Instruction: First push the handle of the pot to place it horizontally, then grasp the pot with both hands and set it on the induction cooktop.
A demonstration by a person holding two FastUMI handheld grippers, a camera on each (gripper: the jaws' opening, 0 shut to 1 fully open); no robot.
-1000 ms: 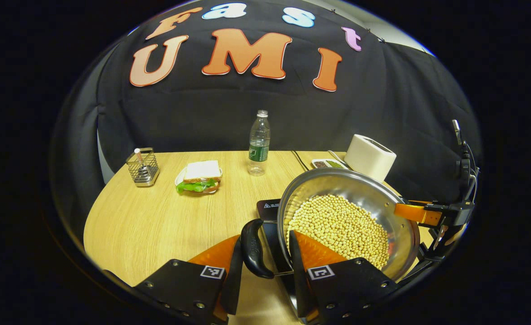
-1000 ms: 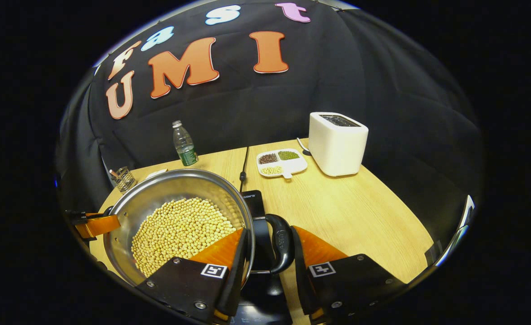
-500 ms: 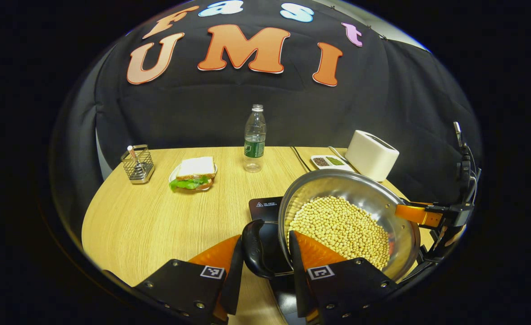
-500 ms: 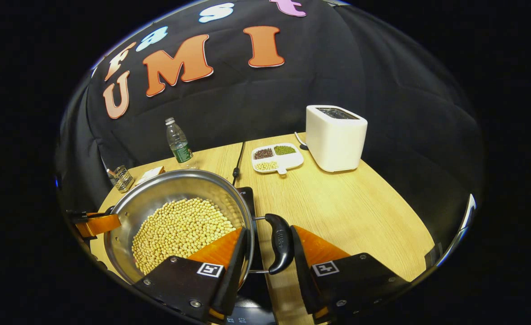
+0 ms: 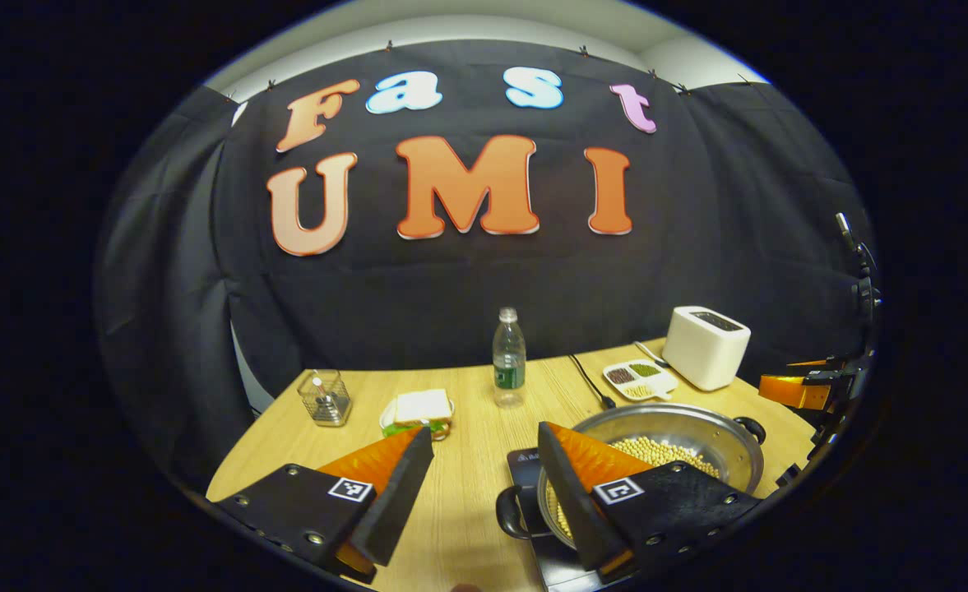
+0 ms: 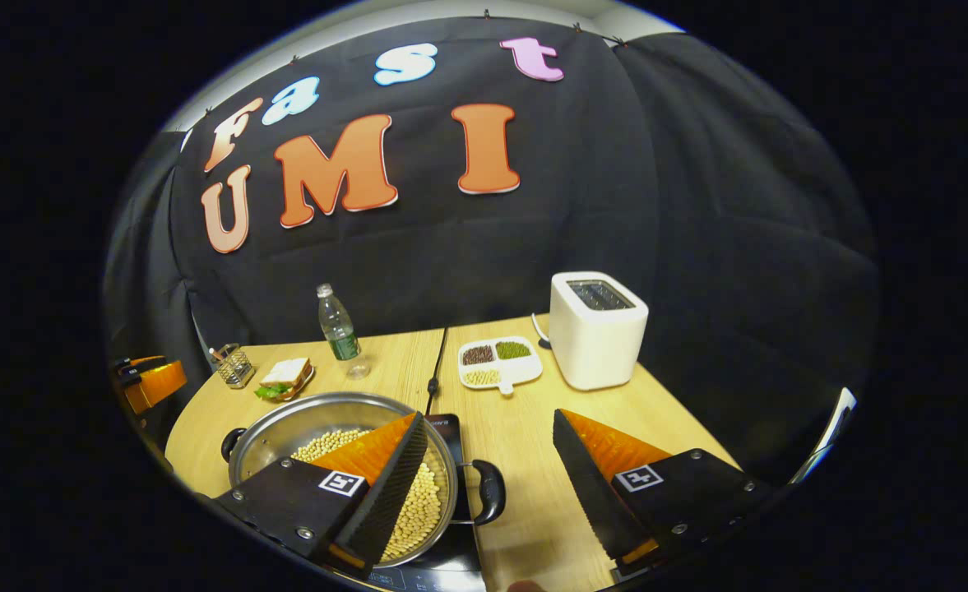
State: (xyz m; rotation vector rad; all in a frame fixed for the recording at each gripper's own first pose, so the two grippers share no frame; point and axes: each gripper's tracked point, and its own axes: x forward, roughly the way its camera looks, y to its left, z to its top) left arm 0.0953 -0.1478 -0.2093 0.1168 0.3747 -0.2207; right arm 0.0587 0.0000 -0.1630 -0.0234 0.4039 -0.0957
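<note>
Jaws of both grippers spread wide, empty — pot point(image 6: 344, 460) on cooktop point(image 6: 451, 427), below them

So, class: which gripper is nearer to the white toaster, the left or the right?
Right. The right gripper hangs open over the pot's toaster-side handle, with the toaster just beyond. The left gripper is open at the pot's opposite handle, the pot lying between it and the toaster.

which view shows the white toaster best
The right gripper view: the toaster stands close and unblocked, with its top slot visible, beside the divided dish. In the left gripper view it sits smaller, farther off.
</note>
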